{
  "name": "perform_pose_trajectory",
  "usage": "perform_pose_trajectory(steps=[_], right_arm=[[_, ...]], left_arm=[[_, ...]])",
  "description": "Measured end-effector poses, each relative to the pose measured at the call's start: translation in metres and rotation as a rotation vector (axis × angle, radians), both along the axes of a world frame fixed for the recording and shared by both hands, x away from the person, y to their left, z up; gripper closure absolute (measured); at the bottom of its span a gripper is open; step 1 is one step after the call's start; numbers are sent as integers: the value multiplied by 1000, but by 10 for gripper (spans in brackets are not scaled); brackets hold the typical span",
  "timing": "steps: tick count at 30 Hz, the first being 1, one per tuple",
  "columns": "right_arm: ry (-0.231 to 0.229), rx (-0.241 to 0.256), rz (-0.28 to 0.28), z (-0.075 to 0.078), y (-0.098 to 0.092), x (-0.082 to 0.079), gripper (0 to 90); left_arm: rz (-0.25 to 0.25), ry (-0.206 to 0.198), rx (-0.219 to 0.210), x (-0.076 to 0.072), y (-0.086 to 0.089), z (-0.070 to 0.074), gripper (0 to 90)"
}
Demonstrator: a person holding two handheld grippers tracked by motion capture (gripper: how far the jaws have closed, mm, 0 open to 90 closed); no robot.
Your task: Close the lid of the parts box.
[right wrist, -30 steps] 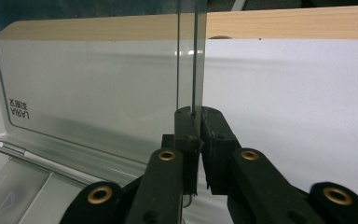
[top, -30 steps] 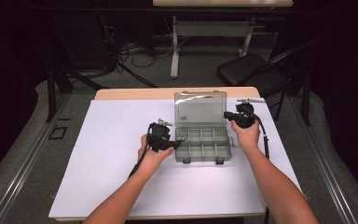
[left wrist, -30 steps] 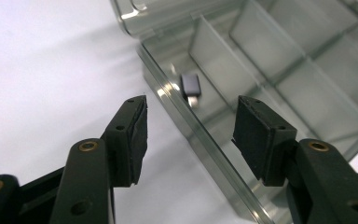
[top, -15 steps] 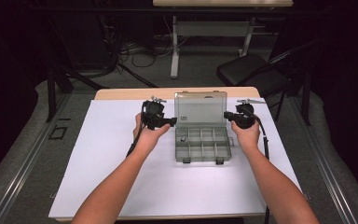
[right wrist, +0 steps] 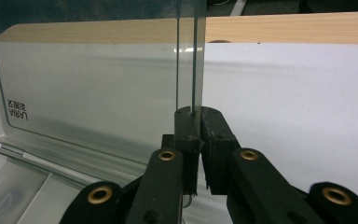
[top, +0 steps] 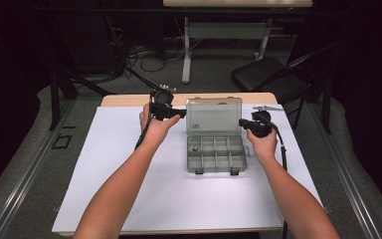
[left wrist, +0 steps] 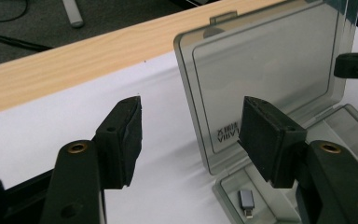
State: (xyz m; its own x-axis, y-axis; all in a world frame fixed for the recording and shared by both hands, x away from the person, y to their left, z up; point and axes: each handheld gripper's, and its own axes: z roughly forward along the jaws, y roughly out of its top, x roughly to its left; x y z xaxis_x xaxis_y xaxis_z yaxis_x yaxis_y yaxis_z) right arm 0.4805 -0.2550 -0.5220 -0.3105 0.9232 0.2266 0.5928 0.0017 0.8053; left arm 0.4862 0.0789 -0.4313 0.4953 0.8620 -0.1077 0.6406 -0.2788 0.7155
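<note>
Compartment box [top: 216, 154], mid-desk [top: 104, 174]: lid [top: 214, 117] upright, edge pinched by right gripper [top: 242, 122]. Left gripper [top: 181, 113], jaws wide and empty, newly raised to lid's left edge; two-sided closing appears next.

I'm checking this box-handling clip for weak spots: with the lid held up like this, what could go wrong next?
The right gripper pinches only the thin side edge of the clear plastic hinged lid; it may slip free and the lid drop. The left gripper stands open astride the lid's other edge; closing off-centre could twist the lid. A small silver USB stick lies loose in the grey compartment box; a jolt might shift it.
</note>
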Motion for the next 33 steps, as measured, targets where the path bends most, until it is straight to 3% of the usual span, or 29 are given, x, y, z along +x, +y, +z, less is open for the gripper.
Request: perform_pose_trajectory(steps=[5, 11, 14, 23, 28, 30, 33], right_arm=[[-1, 0, 3, 0, -1, 0, 861], [-9, 5, 2, -1, 0, -1, 862], [-8, 5, 1, -1, 0, -1, 862], [-16, 13, -1, -2, -1, -2, 863], [-19, 13, 0, -2, -1, -2, 863], [-19, 13, 0, -2, -1, -2, 864], [-21, 14, 1, -2, -1, -2, 864]], left_arm=[[-15, -17, -17, 12, -3, 8, 399], [4, -15, 21, 20, -7, 12, 417], [15, -10, 21, 26, -11, 12, 430], [9, 1, -35, 39, -18, 3, 509], [13, 4, -42, 43, -18, -3, 519], [9, 20, -78, 46, -17, -7, 521], [17, 29, -96, 48, -17, -10, 527]])
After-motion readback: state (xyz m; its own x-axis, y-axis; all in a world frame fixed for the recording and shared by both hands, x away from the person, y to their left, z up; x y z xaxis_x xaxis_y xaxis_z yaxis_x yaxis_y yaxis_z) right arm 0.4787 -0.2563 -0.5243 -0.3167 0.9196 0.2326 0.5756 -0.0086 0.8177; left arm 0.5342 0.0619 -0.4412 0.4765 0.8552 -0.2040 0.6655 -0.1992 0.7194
